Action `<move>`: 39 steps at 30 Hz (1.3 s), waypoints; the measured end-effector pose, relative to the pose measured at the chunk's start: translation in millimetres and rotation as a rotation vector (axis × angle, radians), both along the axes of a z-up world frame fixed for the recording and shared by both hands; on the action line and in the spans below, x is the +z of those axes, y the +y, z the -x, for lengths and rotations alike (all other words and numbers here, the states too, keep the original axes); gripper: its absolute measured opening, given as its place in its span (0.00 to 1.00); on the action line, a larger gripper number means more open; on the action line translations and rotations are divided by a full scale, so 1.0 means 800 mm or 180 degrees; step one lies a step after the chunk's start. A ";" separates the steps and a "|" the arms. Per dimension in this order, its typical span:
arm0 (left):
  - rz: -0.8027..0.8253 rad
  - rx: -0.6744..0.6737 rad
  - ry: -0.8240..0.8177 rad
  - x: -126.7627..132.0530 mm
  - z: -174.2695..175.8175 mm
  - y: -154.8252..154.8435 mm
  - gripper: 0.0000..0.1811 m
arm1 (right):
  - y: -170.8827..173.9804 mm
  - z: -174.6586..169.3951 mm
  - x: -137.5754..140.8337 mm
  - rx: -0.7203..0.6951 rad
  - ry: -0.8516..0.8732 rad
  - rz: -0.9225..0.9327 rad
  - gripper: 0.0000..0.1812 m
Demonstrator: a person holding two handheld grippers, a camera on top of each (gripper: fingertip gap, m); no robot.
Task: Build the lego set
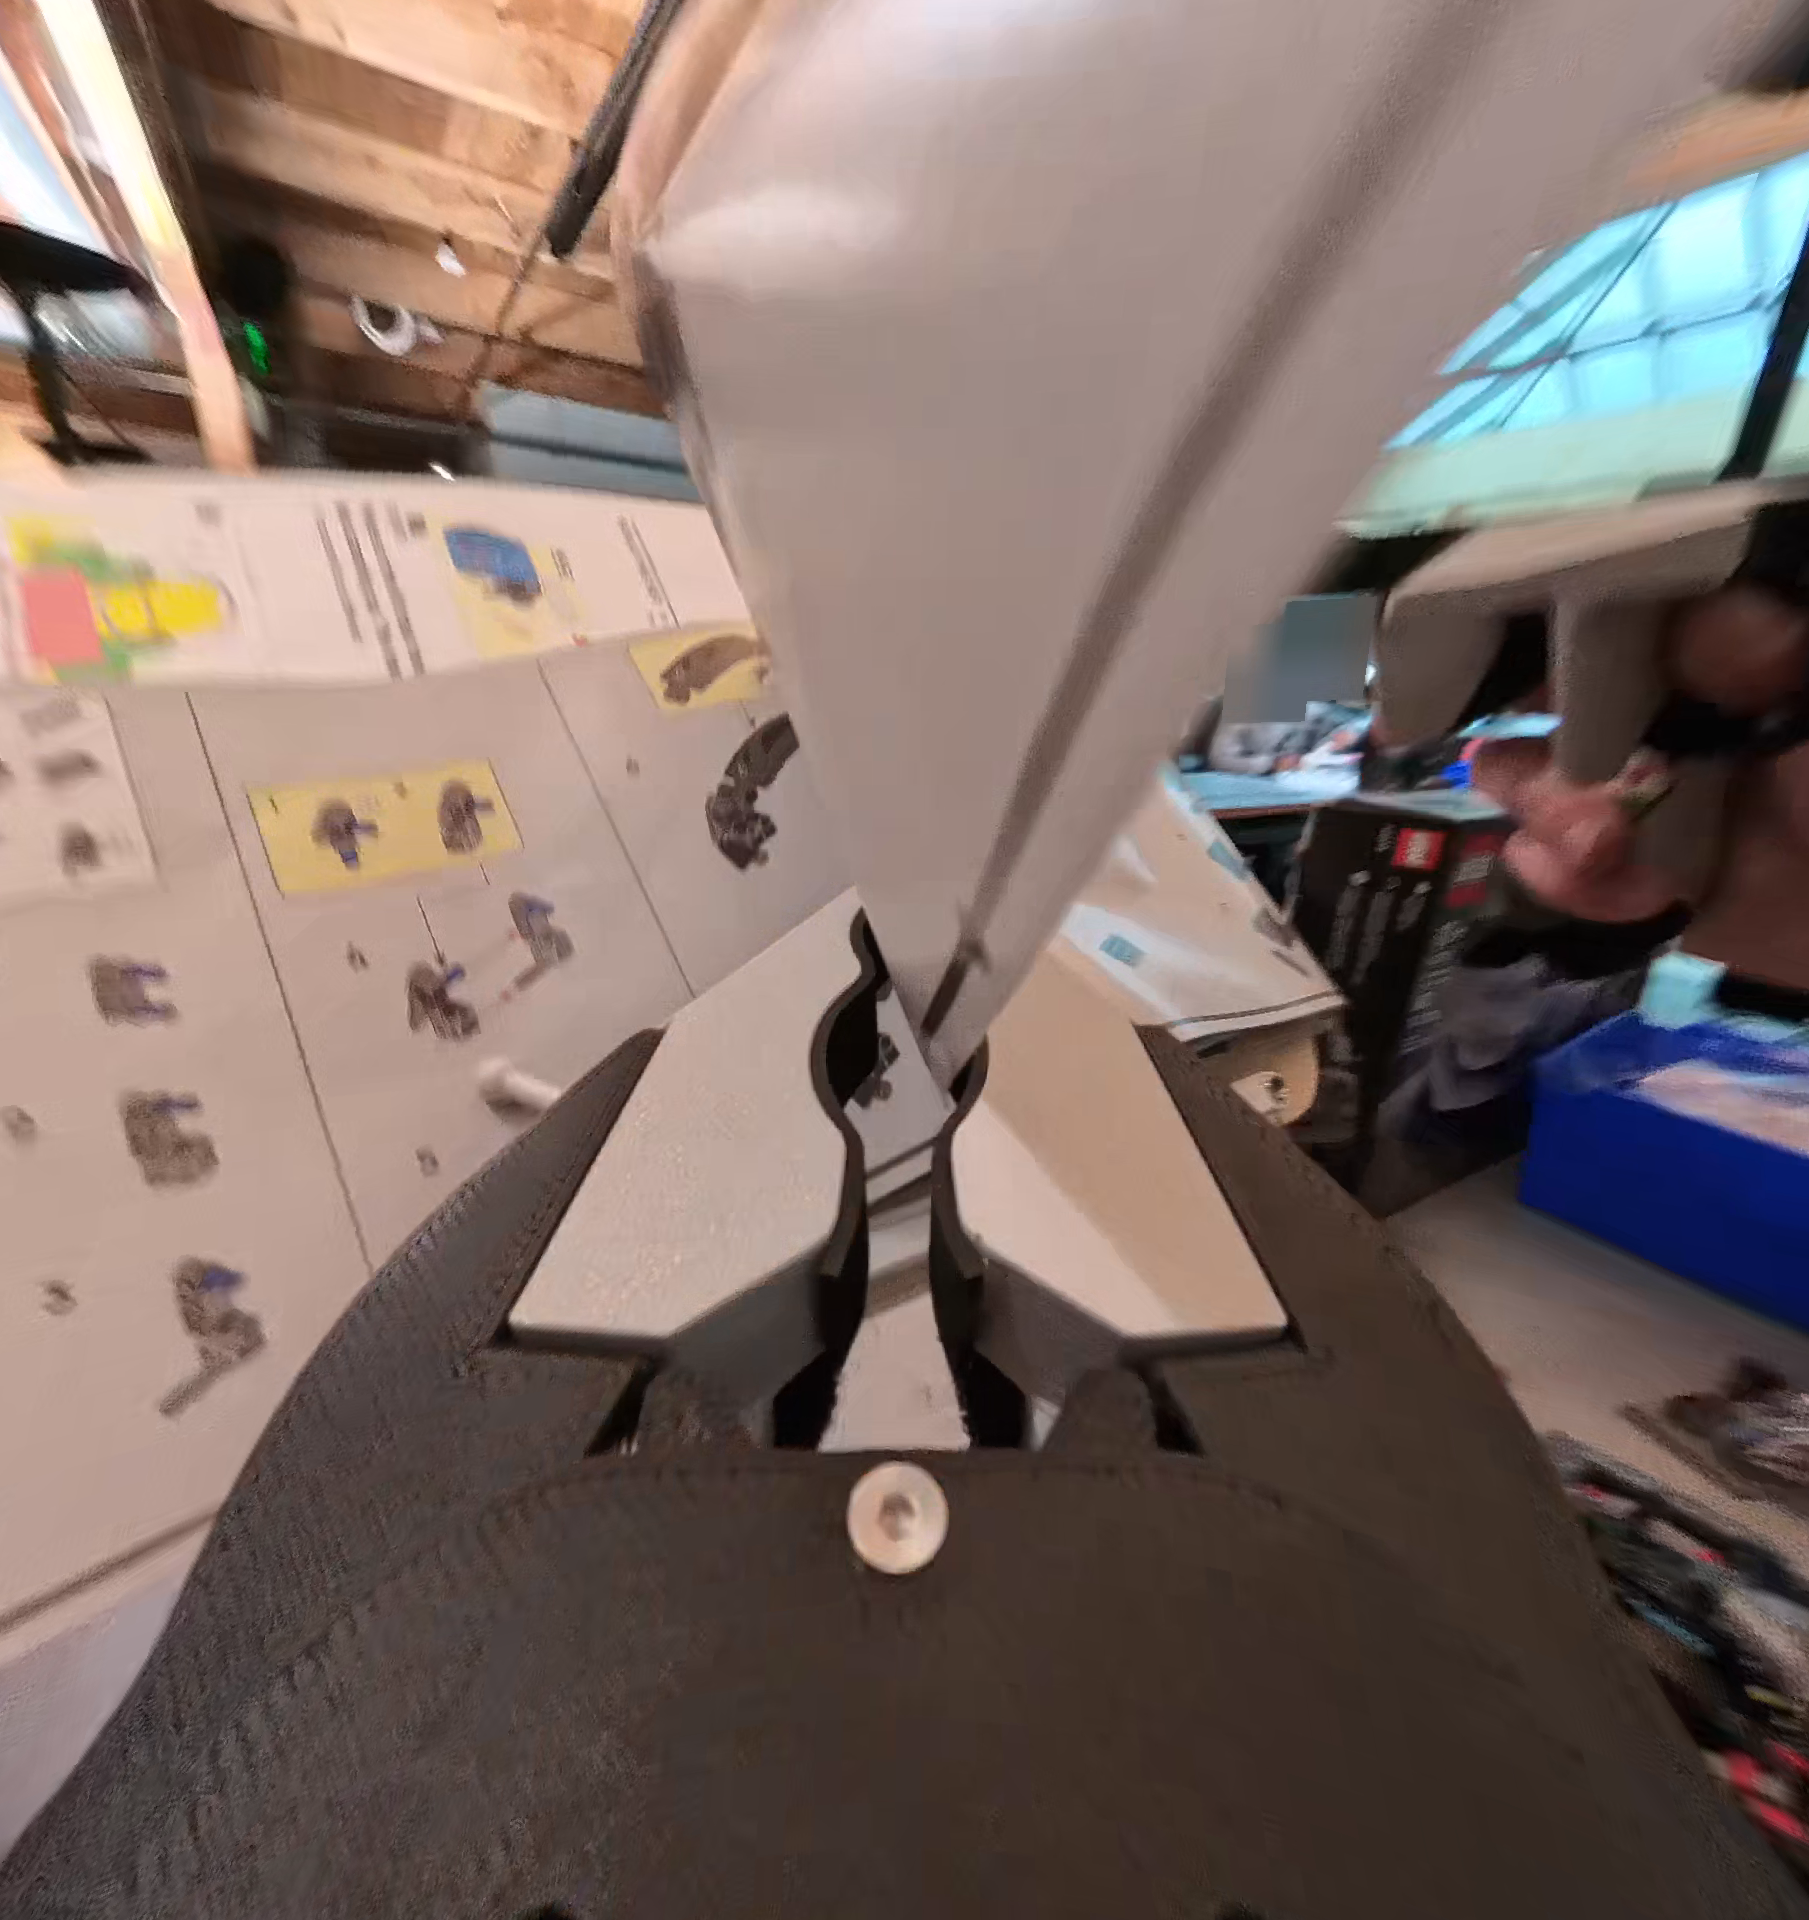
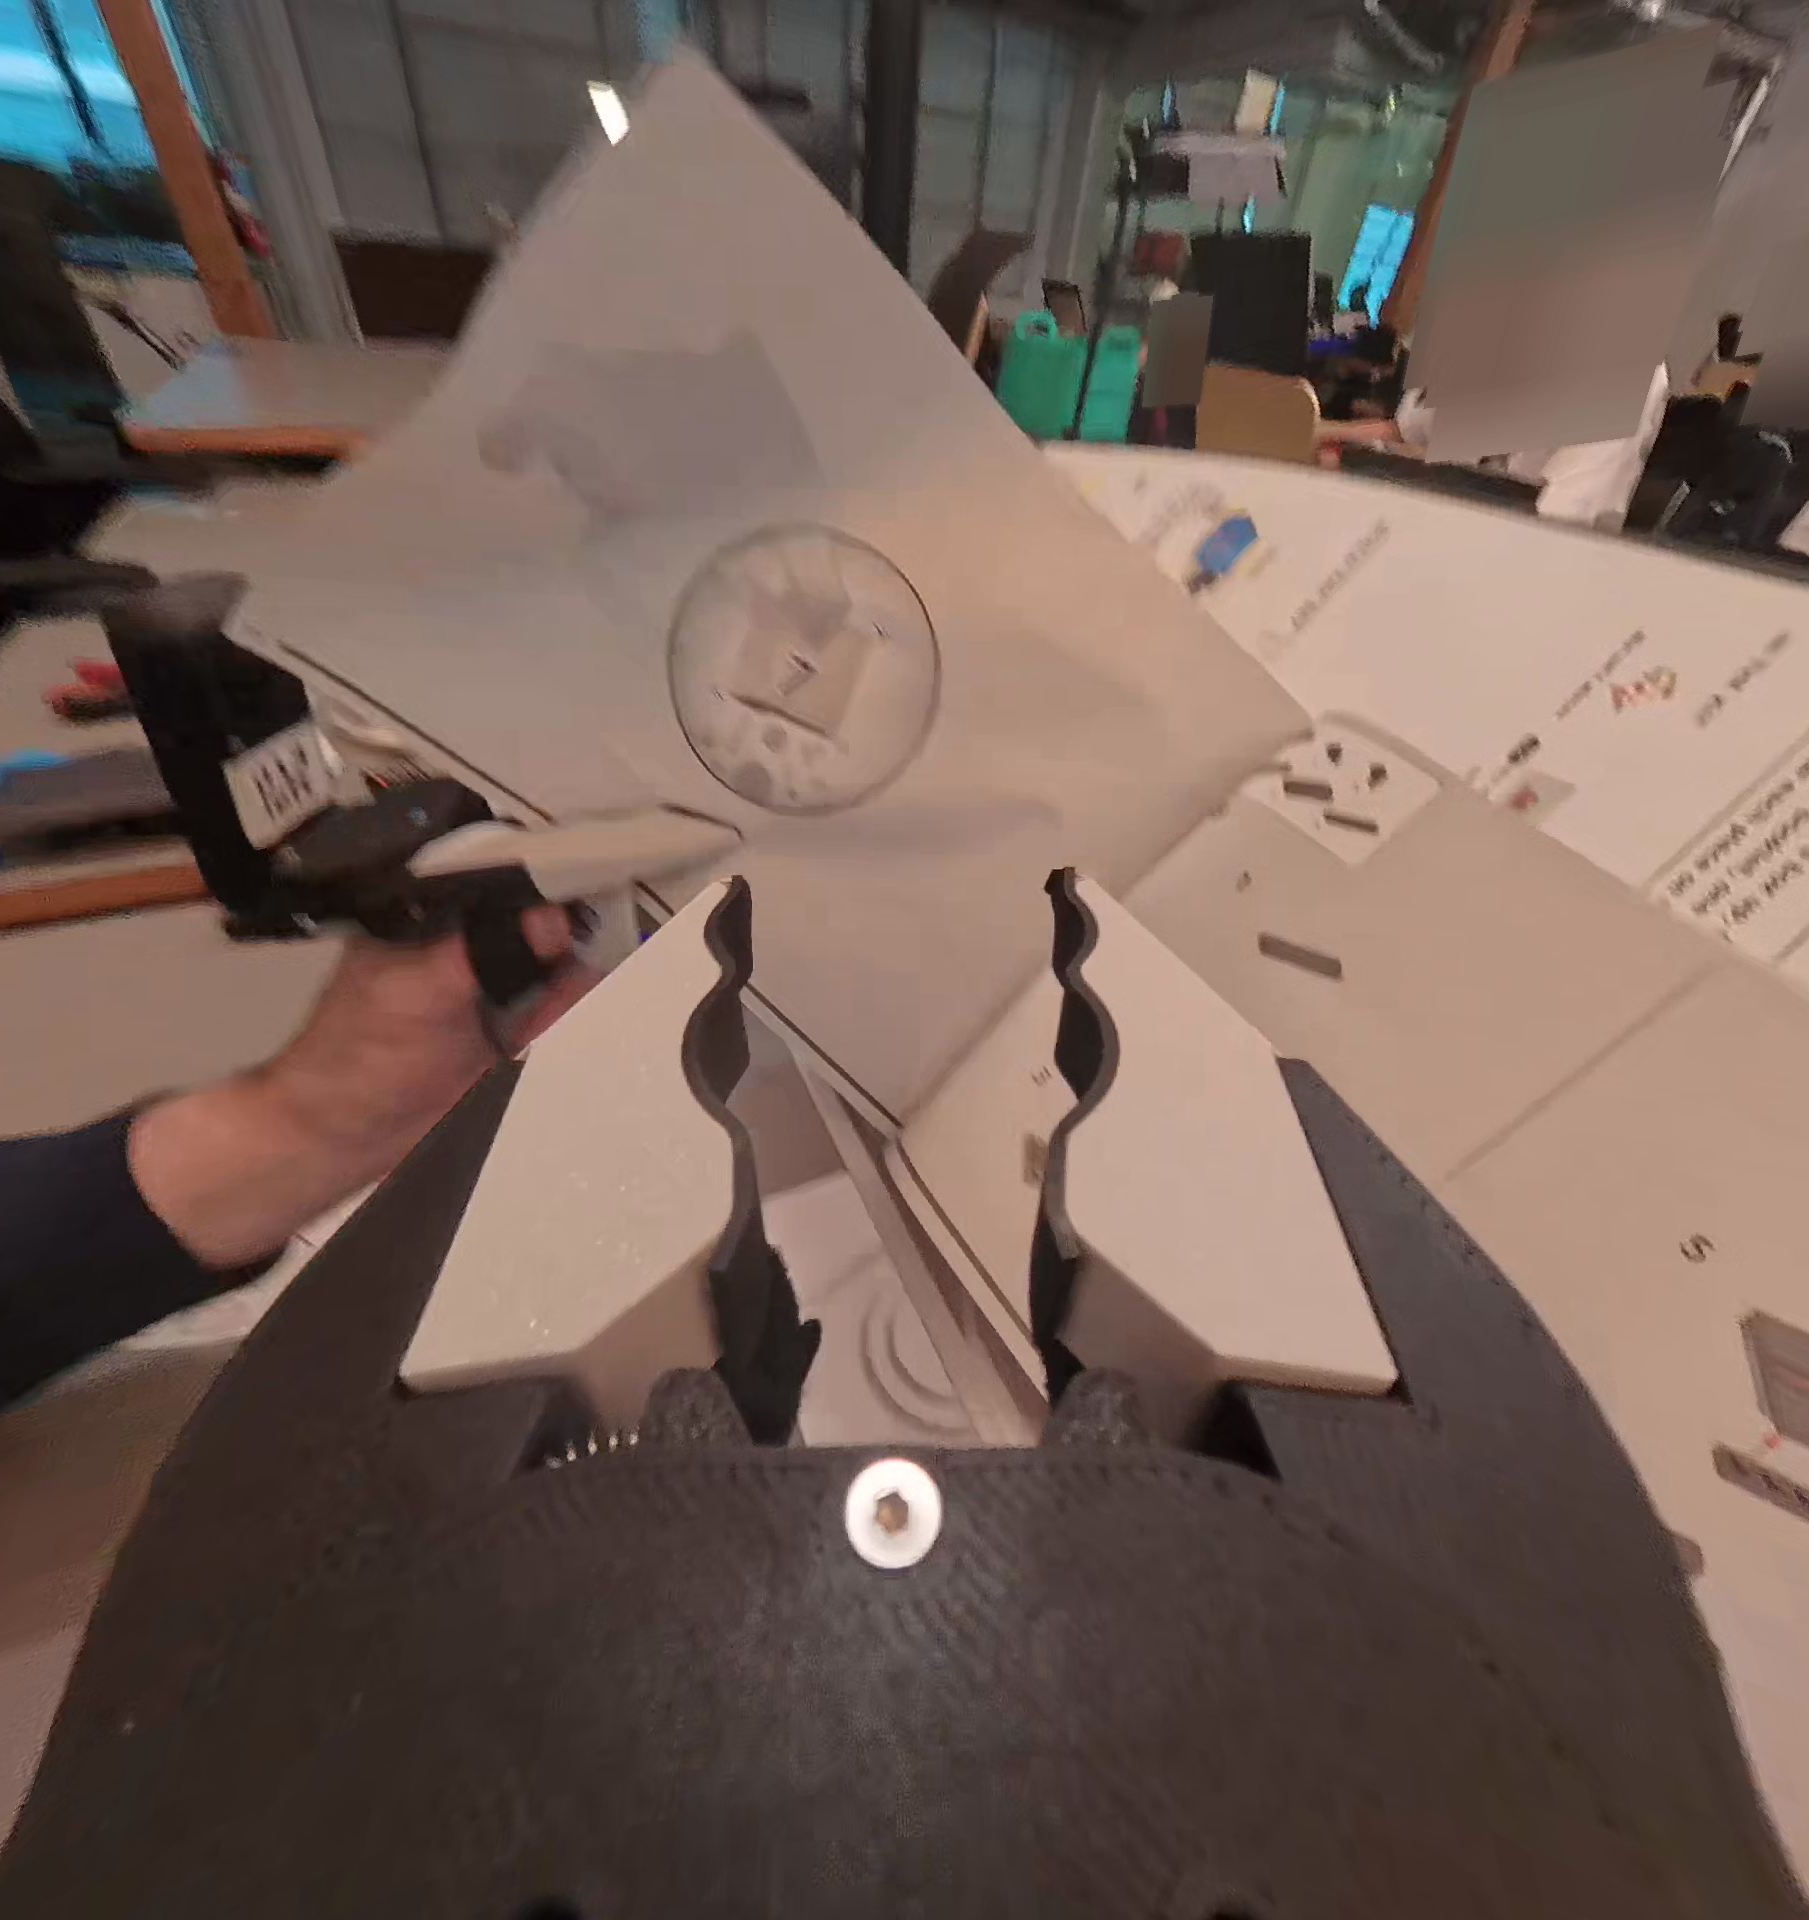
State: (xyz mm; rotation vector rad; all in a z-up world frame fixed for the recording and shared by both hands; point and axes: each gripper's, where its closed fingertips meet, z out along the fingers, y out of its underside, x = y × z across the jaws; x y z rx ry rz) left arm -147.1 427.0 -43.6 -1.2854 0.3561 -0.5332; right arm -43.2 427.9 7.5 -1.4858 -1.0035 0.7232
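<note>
The instruction booklet [image 1: 360, 935] lies open on the table, its pages printed with build steps. My left gripper [image 1: 921, 997] is shut on the lower corner of a grey page [image 1: 983, 520] and holds it lifted upright. The right wrist view shows the same: the left gripper [image 2: 671, 836] pinches the raised page [image 2: 734, 499] at its edge. My right gripper [image 2: 895, 894] is open just in front of that page, and its pads touch nothing. The open booklet [image 2: 1502, 987] spreads out to its right. The right gripper also shows in the left wrist view [image 1: 1606, 675], blurred.
A black Lego box [image 1: 1399, 935] stands at the right, with a blue bin [image 1: 1689, 1195] beside it. Loose dark Lego pieces [image 1: 1710, 1507] lie on the table at the lower right. A person's hand [image 2: 360, 1039] holds the left gripper. The tips of one gripper are about 12 cm away from the tips of the other.
</note>
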 end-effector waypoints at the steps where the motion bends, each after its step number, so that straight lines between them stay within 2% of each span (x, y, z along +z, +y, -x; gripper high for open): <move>1: 0.0114 -0.0115 -0.0161 -0.009 0.006 0.005 0.00 | 0.011 -0.001 -0.018 -0.0100 -0.0166 -0.0027 0.32; 6: 0.0316 -0.0128 -0.0775 -0.037 0.058 0.023 0.03 | 0.059 -0.008 -0.105 -0.0500 -0.0976 -0.0145 0.31; 9: 0.0401 -0.0108 -0.0953 -0.046 0.084 0.028 0.01 | 0.074 -0.015 -0.132 -0.0649 -0.1106 -0.0020 0.30; 11: 0.0470 0.0023 -0.0953 -0.054 0.099 0.035 0.00 | 0.077 -0.018 -0.142 -0.0635 -0.1141 0.0069 0.31; 15: 0.0605 0.0126 -0.0802 -0.065 0.106 0.048 0.00 | 0.065 -0.032 -0.126 -0.0588 -0.1254 -0.0203 0.28; 18: 0.0658 0.0155 -0.0771 -0.070 0.107 0.057 0.00 | 0.047 -0.043 -0.128 -0.0416 -0.1623 -0.0440 0.26; 20: 0.0629 0.0201 -0.0872 -0.066 0.115 0.059 0.00 | 0.025 -0.048 -0.140 -0.0113 -0.1993 -0.0599 0.26; 22: 0.0623 0.0379 -0.0963 -0.065 0.130 0.058 0.06 | 0.008 -0.055 -0.154 0.0089 -0.2388 -0.0860 0.25; 24: 0.0473 0.0739 -0.1122 -0.054 0.161 0.049 0.25 | -0.006 -0.064 -0.173 0.0271 -0.2810 -0.1146 0.21; 26: 0.0154 0.0964 -0.1242 -0.022 0.188 0.021 0.27 | -0.016 -0.069 -0.192 0.0410 -0.3099 -0.1353 0.21; 28: -0.0151 0.1305 -0.1062 0.015 0.204 -0.006 0.29 | -0.020 -0.076 -0.205 0.0477 -0.3405 -0.1627 0.24; 31: -0.0424 0.1304 -0.0396 0.062 0.160 -0.026 0.23 | -0.019 -0.082 -0.213 0.0492 -0.3751 -0.1975 0.23; 34: -0.0417 0.0936 0.0381 0.074 0.068 -0.022 0.18 | -0.013 -0.078 -0.225 0.0539 -0.4078 -0.2354 0.22; 36: -0.0322 0.0363 0.0859 0.060 -0.014 -0.018 0.13 | -0.006 -0.075 -0.234 0.0542 -0.4282 -0.2577 0.19; 39: 0.0147 0.0170 0.1588 0.006 -0.086 0.019 0.10 | 0.002 -0.078 -0.252 0.0584 -0.4509 -0.2682 0.12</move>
